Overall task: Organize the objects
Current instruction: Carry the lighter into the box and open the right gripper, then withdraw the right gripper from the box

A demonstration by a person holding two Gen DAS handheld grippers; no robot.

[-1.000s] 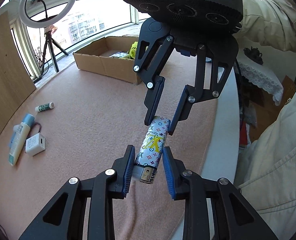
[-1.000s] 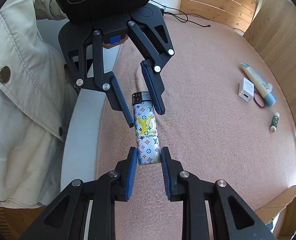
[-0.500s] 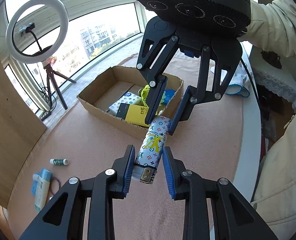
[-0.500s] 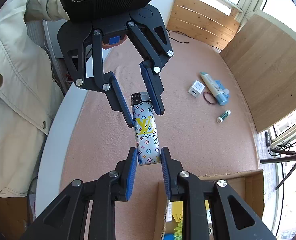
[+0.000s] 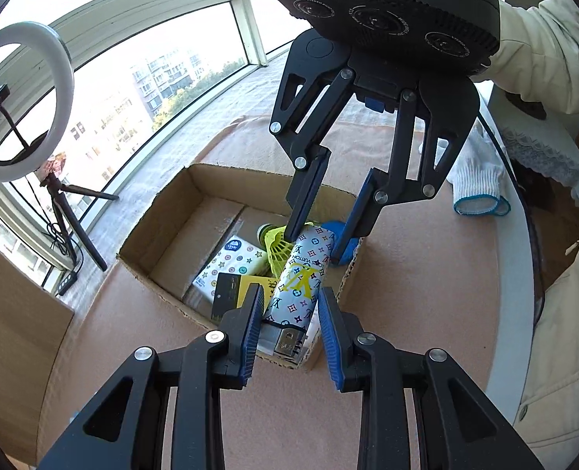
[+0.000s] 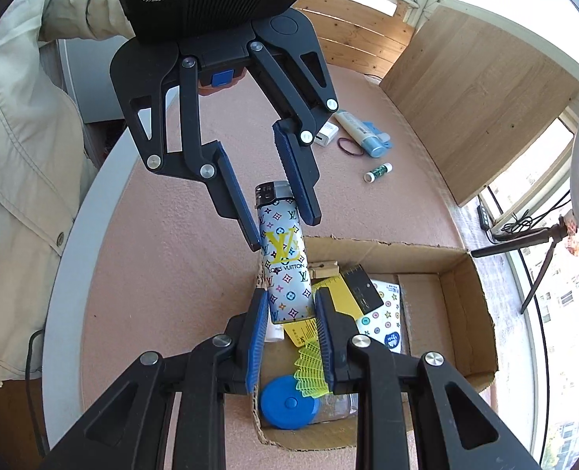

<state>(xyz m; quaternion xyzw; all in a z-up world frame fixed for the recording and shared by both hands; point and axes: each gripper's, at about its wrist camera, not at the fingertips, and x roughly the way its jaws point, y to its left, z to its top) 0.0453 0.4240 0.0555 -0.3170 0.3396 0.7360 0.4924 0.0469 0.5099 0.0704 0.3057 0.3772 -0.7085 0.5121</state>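
A large lighter (image 5: 301, 282) with a white monogram print and a metal cap hangs in the air, held at both ends. My left gripper (image 5: 287, 305) is shut on its cap end, and it also shows from the right wrist as the left gripper (image 6: 279, 227). My right gripper (image 6: 289, 305) is shut on its base end, and from the left wrist it appears as the right gripper (image 5: 317, 241). The lighter (image 6: 283, 258) hangs over the near corner of an open cardboard box (image 6: 481, 313), whose rim (image 5: 152, 274) lies just below.
The box holds a star-print tissue pack (image 5: 230, 266), a yellow-and-black card (image 6: 352, 286), a yellow shuttlecock (image 6: 309, 368), a blue-lidded jar (image 6: 289, 403) and a clothespin (image 6: 322, 268). On the pink table lie a tube (image 6: 362, 133), a lip balm (image 6: 377, 172) and a white glove (image 5: 473, 180). A ring light (image 5: 23, 98) stands by the window.
Both grippers carried the lighter together across the table, from bare pink cloth to above the cardboard box. The small items on the table fell behind. Neither grip changed.
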